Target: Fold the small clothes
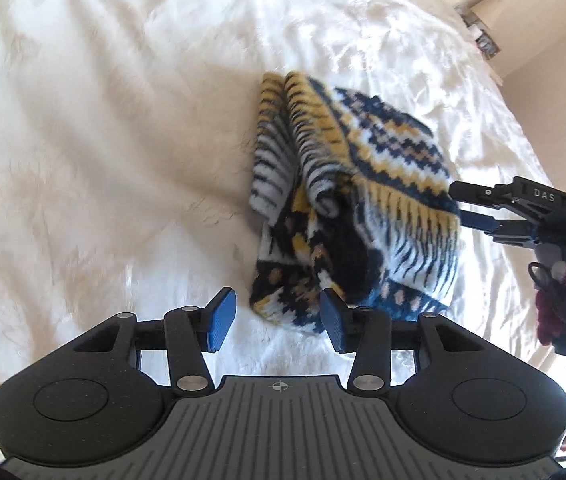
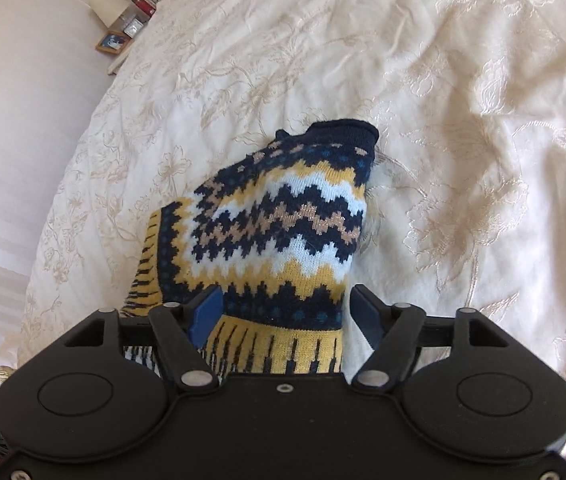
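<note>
A small knitted sweater in navy, yellow and white zigzags lies bunched and partly folded on the white bedspread. My left gripper is open just in front of its near edge. The right blue pad sits against the knit and nothing is between the pads. My right gripper comes in from the right at the yellow ribbed hem. In the right wrist view the sweater stretches away from my right gripper, which is open wide with the hem lying between its fingers.
The embroidered bedspread fills most of both views, and its edge drops off at the left. A bedside shelf with a framed picture and small items stands by the wall. A dark red sleeve is behind the right gripper.
</note>
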`<state>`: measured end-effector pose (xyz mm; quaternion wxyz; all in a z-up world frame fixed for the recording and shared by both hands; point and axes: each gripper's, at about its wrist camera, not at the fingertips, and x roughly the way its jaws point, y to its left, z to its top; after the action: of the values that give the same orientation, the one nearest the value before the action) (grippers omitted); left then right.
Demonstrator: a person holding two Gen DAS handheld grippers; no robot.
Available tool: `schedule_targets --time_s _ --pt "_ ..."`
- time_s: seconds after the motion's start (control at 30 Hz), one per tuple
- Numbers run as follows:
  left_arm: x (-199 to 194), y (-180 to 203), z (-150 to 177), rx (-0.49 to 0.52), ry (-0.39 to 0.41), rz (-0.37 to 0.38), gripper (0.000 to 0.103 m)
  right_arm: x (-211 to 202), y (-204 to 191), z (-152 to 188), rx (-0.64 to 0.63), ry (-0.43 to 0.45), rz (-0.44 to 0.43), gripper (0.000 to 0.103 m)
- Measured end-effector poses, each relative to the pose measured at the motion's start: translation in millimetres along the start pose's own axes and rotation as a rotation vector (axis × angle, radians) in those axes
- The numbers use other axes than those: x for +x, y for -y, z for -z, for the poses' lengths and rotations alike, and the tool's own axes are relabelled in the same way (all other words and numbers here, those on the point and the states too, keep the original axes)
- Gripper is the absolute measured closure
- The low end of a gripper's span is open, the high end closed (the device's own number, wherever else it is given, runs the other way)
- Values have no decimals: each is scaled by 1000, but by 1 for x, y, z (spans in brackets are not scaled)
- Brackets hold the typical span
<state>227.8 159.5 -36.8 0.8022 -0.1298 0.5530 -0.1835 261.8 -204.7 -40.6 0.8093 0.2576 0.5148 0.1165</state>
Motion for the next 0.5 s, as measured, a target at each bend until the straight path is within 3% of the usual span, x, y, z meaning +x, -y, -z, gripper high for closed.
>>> schedule_targets --time_s 0.27,0.5 --pt "-6 71 -41 218 175 61 56 -13 1 13 38 61 45 27" --pt "56 105 -62 348 116 41 56 -16 1 26 49 85 86 27"
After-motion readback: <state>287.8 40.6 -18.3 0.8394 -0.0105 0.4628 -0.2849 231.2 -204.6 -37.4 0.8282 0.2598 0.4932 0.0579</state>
